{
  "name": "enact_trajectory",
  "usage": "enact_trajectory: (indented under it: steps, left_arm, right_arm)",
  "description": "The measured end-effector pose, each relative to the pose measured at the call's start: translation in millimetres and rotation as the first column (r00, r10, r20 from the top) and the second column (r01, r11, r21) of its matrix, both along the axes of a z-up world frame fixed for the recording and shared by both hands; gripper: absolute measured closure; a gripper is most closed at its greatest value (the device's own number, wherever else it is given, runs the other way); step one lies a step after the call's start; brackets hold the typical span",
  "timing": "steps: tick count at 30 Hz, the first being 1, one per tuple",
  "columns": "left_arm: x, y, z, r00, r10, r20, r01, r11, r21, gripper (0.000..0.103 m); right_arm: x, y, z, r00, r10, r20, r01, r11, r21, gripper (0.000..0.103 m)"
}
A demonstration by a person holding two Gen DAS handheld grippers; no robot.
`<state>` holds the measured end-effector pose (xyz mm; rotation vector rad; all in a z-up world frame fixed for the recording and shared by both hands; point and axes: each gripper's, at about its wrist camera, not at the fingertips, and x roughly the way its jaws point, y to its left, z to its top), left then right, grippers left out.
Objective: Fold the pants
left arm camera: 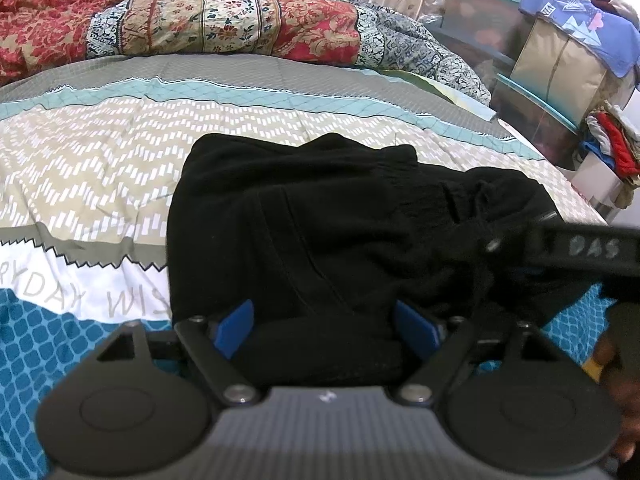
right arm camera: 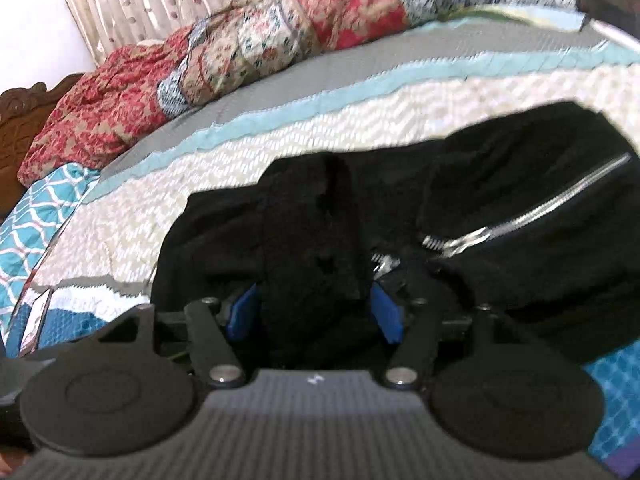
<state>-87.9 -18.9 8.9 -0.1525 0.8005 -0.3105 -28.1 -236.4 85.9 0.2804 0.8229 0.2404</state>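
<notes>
Black pants (left arm camera: 320, 216) lie bunched on the patterned bedspread (left arm camera: 100, 168). In the left wrist view my left gripper (left arm camera: 324, 324) has its blue fingers (left arm camera: 236, 326) spread wide, with a roll of black cloth lying between them. In the right wrist view the pants (right arm camera: 500, 220) show a silver zipper (right arm camera: 532, 208). My right gripper (right arm camera: 316, 312) has its blue fingers (right arm camera: 386, 312) apart with a thick fold of cloth between them. The right gripper's arm (left arm camera: 580, 248) crosses the pants at the right of the left wrist view.
A red and blue floral quilt (left arm camera: 200, 20) is heaped along the far side of the bed. Storage boxes and piled clothes (left arm camera: 560, 60) stand past the bed's right edge. A carved wooden headboard (right arm camera: 24, 112) is at the left. Curtains hang behind.
</notes>
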Motion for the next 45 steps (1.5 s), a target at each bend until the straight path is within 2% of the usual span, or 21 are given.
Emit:
enact_trajectory:
  steps: [6, 12, 15, 17, 19, 20, 22, 23, 27, 32, 35, 39, 45]
  left_arm:
    - [0, 0, 0, 1.0, 0.001, 0.002, -0.001, 1.0, -0.001, 0.022]
    - [0, 1, 0, 1.0, -0.001, 0.002, 0.001, 1.0, 0.0, 0.022]
    - [0, 1, 0, 1.0, -0.002, 0.002, 0.002, 1.0, 0.0, 0.022]
    - [-1, 0, -1, 1.0, -0.002, 0.002, 0.002, 1.0, 0.002, 0.022]
    - [0, -1, 0, 1.0, 0.0, 0.0, 0.0, 1.0, 0.005, 0.022]
    - [0, -1, 0, 1.0, -0.001, -0.002, 0.001, 1.0, 0.008, 0.022]
    - [0, -3, 0, 1.0, -0.001, 0.0, 0.001, 1.0, 0.015, 0.022]
    - [0, -3, 0, 1.0, 0.0, -0.002, 0.0, 1.0, 0.014, 0.022]
    - [2, -5, 1, 1.0, 0.006, -0.008, -0.006, 1.0, 0.019, 0.022]
    - [3, -6, 2, 1.0, 0.011, -0.015, -0.01, 1.0, 0.024, 0.022]
    - [4, -7, 2, 1.0, 0.015, -0.019, -0.015, 1.0, 0.027, 0.022]
    - [4, -10, 1, 1.0, 0.019, -0.02, -0.019, 0.999, 0.037, 0.022]
    - [6, -11, 2, 0.999, 0.024, -0.027, -0.022, 0.999, 0.04, 0.022]
  right_arm:
    - [-3, -9, 18, 0.997, -0.021, 0.079, 0.023, 1.0, -0.017, 0.037]
    - [-7, 3, 23, 0.993, 0.067, 0.095, -0.067, 0.998, -0.012, 0.038]
    - [-5, 12, 16, 0.993, 0.098, 0.061, -0.099, 0.995, 0.008, 0.042]
    - [-1, 16, 7, 0.995, 0.094, 0.029, -0.094, 0.995, -0.014, 0.043]
    - [10, 18, -9, 0.995, 0.077, -0.063, -0.079, 0.996, -0.042, 0.043]
    - [13, 13, -18, 0.992, 0.065, -0.112, -0.067, 0.998, -0.02, 0.043]
    - [15, 5, -19, 0.992, 0.051, -0.118, -0.048, 0.998, 0.03, 0.042]
    - [14, 6, -18, 0.991, 0.056, -0.118, -0.054, 0.998, 0.026, 0.043]
    - [10, 6, -16, 0.992, 0.065, -0.107, -0.064, 0.998, 0.014, 0.041]
    - [8, -4, -11, 0.992, 0.062, -0.107, -0.055, 0.996, 0.063, 0.04]
    - [4, -15, -5, 0.995, 0.032, -0.089, -0.026, 0.997, 0.073, 0.034]
    - [-1, -27, 1, 0.997, 0.01, -0.072, -0.003, 0.995, 0.098, 0.034]
    - [-8, -29, 18, 1.0, -0.01, 0.027, 0.009, 0.999, 0.052, 0.034]
